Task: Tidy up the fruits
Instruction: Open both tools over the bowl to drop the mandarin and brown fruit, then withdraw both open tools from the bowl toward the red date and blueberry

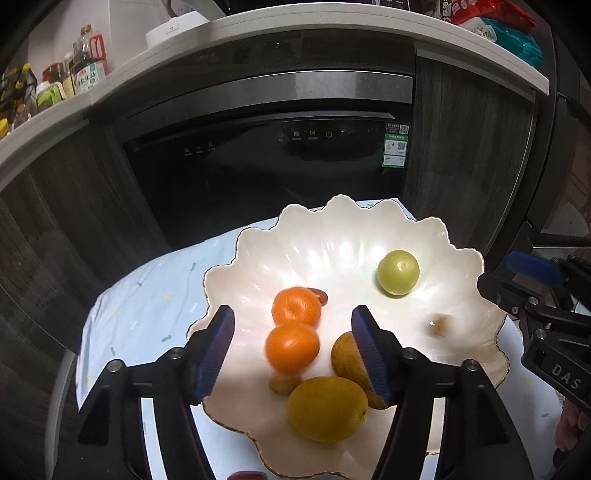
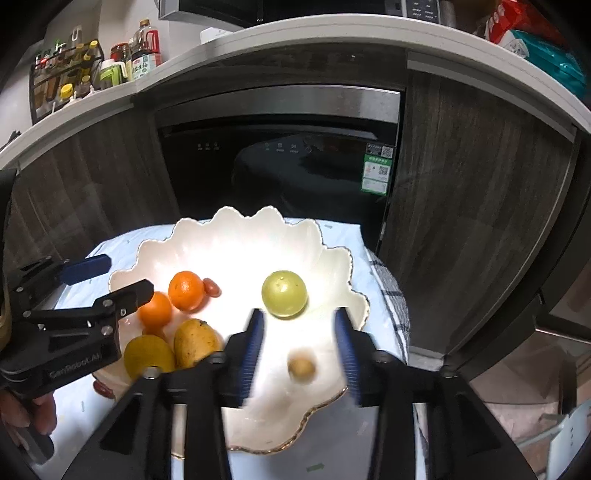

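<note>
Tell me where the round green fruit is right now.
The round green fruit sits alone on the right side of the scalloped white bowl, apart from the two oranges further left.

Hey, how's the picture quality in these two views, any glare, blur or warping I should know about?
Left wrist view: glare washes out the bowl floor, the near orange and the small brown fruit are smeared, and the counter bows from fisheye. Right wrist view: the same glare at the bowl's centre, the right gripper pads streak with motion blur, the brown fruit is soft, and the corners go dark.
</note>
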